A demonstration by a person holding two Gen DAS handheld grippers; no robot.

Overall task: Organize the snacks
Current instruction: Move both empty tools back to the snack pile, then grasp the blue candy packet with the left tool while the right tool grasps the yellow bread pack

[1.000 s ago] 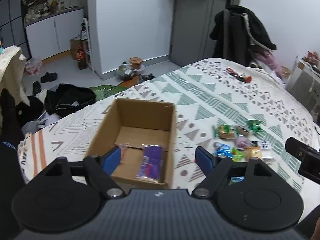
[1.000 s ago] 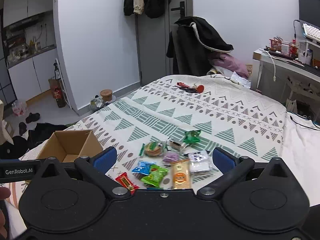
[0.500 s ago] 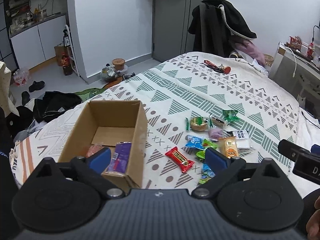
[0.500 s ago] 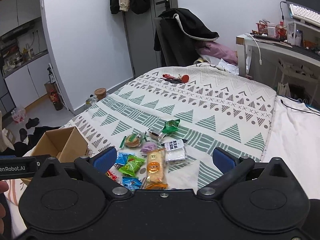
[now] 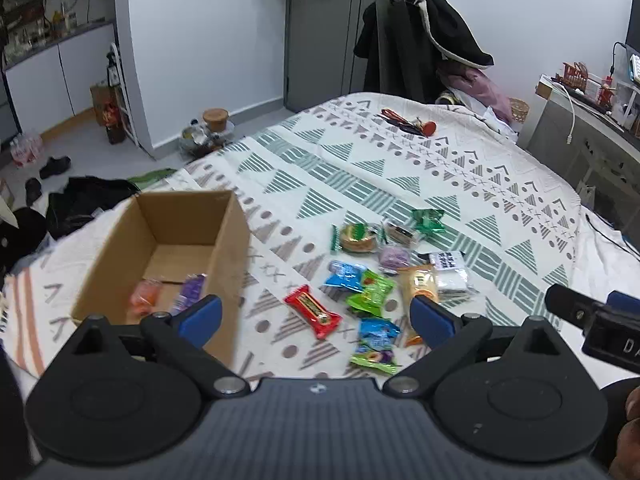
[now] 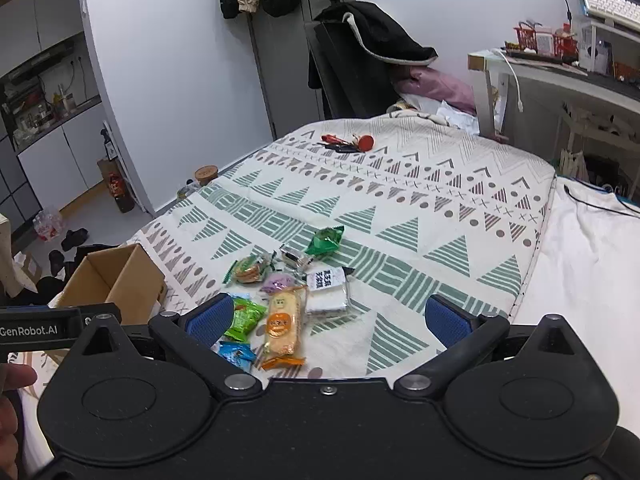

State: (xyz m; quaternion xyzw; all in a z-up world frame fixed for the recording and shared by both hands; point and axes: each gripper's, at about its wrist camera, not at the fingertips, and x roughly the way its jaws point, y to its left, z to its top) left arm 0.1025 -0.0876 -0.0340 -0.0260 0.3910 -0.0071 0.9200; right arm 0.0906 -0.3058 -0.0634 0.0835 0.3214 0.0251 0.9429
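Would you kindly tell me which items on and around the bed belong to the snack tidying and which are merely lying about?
Belongs to the job:
cardboard box
red snack bar
orange biscuit pack
green candy packet

Just lying about:
keys with red tag
black coat
shoes

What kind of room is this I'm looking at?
Most likely a small studio bedroom: a bed with a patterned bedspread, a desk with a keyboard, and kitchen cabinets beyond.

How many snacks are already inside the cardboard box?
2 show inside the cardboard box, both at its near end: an orange packet and, to its right, a purple packet. The left tongs hide that end, so more may be hidden.
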